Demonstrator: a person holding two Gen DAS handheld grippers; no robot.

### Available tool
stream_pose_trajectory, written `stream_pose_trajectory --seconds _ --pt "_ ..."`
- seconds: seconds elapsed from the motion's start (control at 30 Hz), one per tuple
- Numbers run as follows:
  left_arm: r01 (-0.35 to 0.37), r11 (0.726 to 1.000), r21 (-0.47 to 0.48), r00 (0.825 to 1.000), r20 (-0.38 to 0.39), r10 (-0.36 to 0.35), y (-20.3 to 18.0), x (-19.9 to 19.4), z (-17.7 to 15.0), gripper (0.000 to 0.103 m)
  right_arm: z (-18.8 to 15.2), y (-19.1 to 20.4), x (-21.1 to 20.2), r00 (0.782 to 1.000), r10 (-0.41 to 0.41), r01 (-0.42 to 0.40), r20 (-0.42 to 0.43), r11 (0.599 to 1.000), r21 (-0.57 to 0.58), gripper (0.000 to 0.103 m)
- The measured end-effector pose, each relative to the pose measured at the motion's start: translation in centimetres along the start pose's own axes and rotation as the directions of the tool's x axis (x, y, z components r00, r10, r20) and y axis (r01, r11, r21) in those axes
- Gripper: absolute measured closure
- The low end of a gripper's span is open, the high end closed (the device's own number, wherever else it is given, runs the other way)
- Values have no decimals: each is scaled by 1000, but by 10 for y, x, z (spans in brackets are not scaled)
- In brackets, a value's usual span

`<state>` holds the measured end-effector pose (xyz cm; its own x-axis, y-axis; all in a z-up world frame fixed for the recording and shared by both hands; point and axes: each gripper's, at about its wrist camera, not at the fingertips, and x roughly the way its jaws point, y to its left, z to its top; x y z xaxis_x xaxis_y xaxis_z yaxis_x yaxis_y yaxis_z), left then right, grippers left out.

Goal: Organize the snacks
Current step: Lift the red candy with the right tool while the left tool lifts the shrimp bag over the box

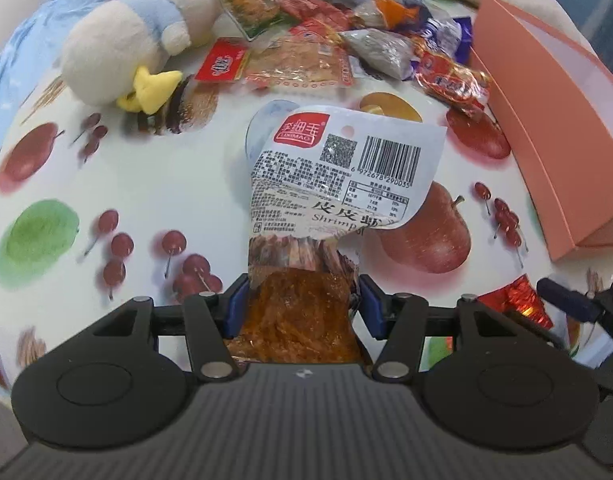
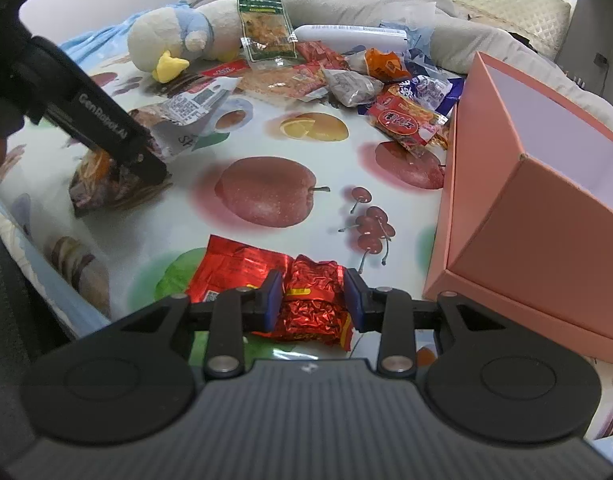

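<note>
A glossy clear-and-printed plastic shrimp snack packet [image 1: 306,208], a crinkled shiny red foil packet [image 2: 310,304], a matt pink cardboard box [image 2: 518,216], a fuzzy plush duck [image 1: 118,52] and a smooth fruit-printed tablecloth [image 1: 146,168] show.

my left gripper [image 1: 298,304] points steeply down, its blue fingers [image 1: 236,306] pressed on a shrimp snack packet [image 1: 330,184]. my right gripper [image 2: 312,300] tilts down too, fingers [image 2: 272,300] parted around a crinkled red foil packet [image 2: 310,304], not clamping it.
</note>
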<state>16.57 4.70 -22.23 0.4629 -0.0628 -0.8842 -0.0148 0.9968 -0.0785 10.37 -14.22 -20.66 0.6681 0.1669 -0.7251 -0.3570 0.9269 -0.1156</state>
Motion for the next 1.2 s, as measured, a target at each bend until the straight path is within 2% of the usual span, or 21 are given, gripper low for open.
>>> stream_pose_trajectory --seconds 0.03,0.07,0.1,0.23,0.37,0.43,0.47,0.5,0.53,0.6,0.87,1.0,1.07,1.2 --pt "2 1000 -22 1000 -2 -2 -1 0 -1 42 0 0 1 1000 -8 8 -1 1000 10 49" --pt "-1 999 -46 1000 -3 1 -1 -1 -2 42 0 -1 1 1000 -9 9 6 1000 18 36" --pt "-8 998 -69 1000 1 8 -2 -2 -3 42 -1 -3 0 1000 -4 3 18 1000 24 33" --pt "-40 991 -131 999 -8 40 -2 2 -11 42 -5 -8 7 1000 -9 8 28 1000 26 33" --pt "-63 990 -129 998 -14 62 -6 7 -16 42 -12 -18 14 999 33 -35 26 995 97 34" --pt "-74 989 -128 997 -12 73 -8 7 -17 42 -13 -18 15 998 53 -56 31 992 111 36" --pt "-76 989 -130 997 -12 75 -8 7 -17 42 -13 -17 14 997 66 -70 35 992 103 47" --pt "-77 988 -137 997 -10 76 -8 6 -16 42 -12 -15 13 997 73 -77 38 992 100 65" --pt "-76 986 -145 997 -10 75 -7 6 -16 42 -11 -14 12 997 67 -70 35 993 100 66" --pt "-75 986 -150 997 -11 74 -7 5 -15 43 -9 -12 11 996 78 -81 36 993 89 77" --pt "-74 982 -176 997 -3 75 -2 -6 -13 44 -4 -19 -1 997 60 -66 53 991 115 79" --pt "-76 981 -176 997 15 80 -2 -21 -8 44 4 -24 -14 995 72 -82 76 987 136 79" --pt "-90 983 -161 995 22 95 -6 -31 -6 48 8 -25 -21 993 75 -87 86 986 140 79" --pt "-78 979 -186 996 33 85 -7 -47 -4 49 17 -26 -36 990 72 -88 118 986 140 79"
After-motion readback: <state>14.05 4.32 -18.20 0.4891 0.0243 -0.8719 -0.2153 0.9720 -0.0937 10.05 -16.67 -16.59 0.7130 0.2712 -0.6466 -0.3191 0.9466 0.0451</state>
